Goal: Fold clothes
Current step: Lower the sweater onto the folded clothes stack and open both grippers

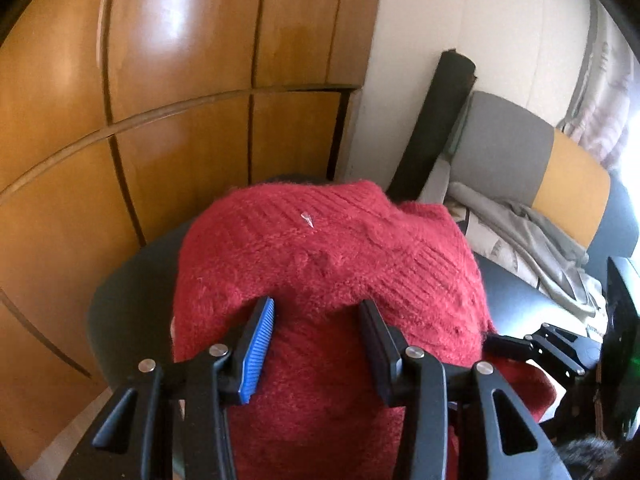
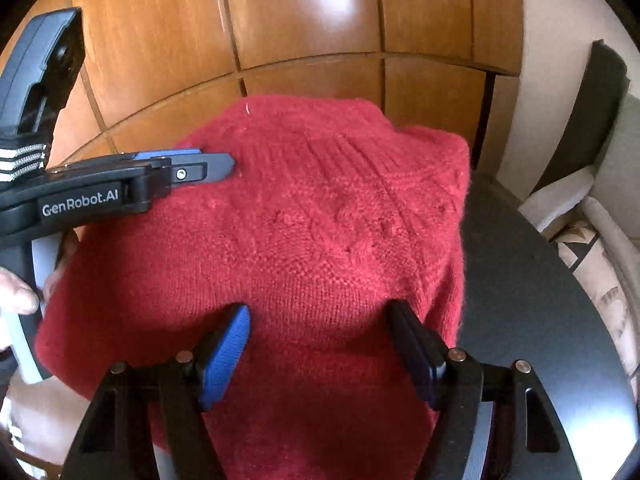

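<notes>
Left gripper [image 1: 316, 344]: jaws stood apart at lower centre of the left wrist view, nothing clamped; red knit is seen in the gap and behind it, whether touched cannot be told. The same tool is seen side-on at centre left of the right wrist view, tips over the sweater's left part, steered by a hand [image 2: 18, 292] at the left edge.

Right gripper [image 2: 320, 344]: jaws likewise parted, lower centre of its view, over the knit, nothing pinched.

Red sweater [image 2: 280, 240]: laid in a bunched, partly folded heap on the dark round table [image 2: 520, 280], ribbed band toward the upper part of the frame, filling the centre of both views. Both tools are judged to be held spread so that the fold can be pressed flat or a fresh edge taken.

Beyond: wooden cabinet doors [image 1: 140, 80] across the upper frame; a chair with grey cloth [image 1: 520, 232] at right.
</notes>
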Demonstrator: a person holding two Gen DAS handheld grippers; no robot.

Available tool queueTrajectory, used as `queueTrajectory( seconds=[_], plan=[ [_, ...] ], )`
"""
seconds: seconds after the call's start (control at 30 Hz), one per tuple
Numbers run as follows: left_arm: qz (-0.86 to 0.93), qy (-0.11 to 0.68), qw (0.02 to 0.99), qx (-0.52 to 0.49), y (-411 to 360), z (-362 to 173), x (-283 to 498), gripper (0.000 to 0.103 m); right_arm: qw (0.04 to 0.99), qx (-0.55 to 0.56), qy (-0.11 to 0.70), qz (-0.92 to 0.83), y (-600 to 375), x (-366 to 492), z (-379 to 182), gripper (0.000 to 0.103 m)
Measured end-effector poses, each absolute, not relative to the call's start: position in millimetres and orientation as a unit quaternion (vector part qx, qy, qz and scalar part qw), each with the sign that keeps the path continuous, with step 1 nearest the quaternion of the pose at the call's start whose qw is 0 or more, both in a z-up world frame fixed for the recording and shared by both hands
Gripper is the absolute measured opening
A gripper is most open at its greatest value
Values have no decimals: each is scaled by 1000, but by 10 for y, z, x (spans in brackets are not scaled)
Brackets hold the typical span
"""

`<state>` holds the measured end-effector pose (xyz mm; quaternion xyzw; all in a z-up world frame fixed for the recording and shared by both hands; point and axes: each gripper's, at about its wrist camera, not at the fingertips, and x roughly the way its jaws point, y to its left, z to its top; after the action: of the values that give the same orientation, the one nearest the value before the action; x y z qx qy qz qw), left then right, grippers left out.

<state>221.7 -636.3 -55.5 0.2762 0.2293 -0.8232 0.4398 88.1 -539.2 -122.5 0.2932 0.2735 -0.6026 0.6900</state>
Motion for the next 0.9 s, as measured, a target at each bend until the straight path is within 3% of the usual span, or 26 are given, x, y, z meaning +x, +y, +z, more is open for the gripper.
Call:
queueTrajectory(
  seconds=[0.27, 0.33, 0.4, 0.43, 0.53, 0.63, 0.9],
  plan=[
    [-818, 202, 502, 197, -5733, -129, 2591, 45, 662, 244, 249, -664, -4815, 1009, -729, 77],
    [-804, 188, 537, 174, -5445, -22, 2726, 45, 646, 214, 229, -696, -4516, 1043, -531, 86],
    [-789, 176, 565, 168, -5165, 31, 2826, 45, 621, 189, 217, -729, -4277, 1106, -410, 102],
    [-781, 171, 577, 166, -5027, 45, 2865, 45, 610, 179, 208, -743, -4196, 1147, -331, 103],
    [-745, 164, 620, 185, -4558, 65, 2855, 45, 585, 172, 170, -774, -3932, 1174, -102, 103],
    [-781, 147, 572, 204, -4088, 62, 2701, 46, 558, 231, 140, -784, -3544, 1042, -137, 103],
    [-797, 96, 555, 218, -3373, 225, 2502, 46, 496, 255, 169, -813, -2593, 987, -164, 103]
  ],
)
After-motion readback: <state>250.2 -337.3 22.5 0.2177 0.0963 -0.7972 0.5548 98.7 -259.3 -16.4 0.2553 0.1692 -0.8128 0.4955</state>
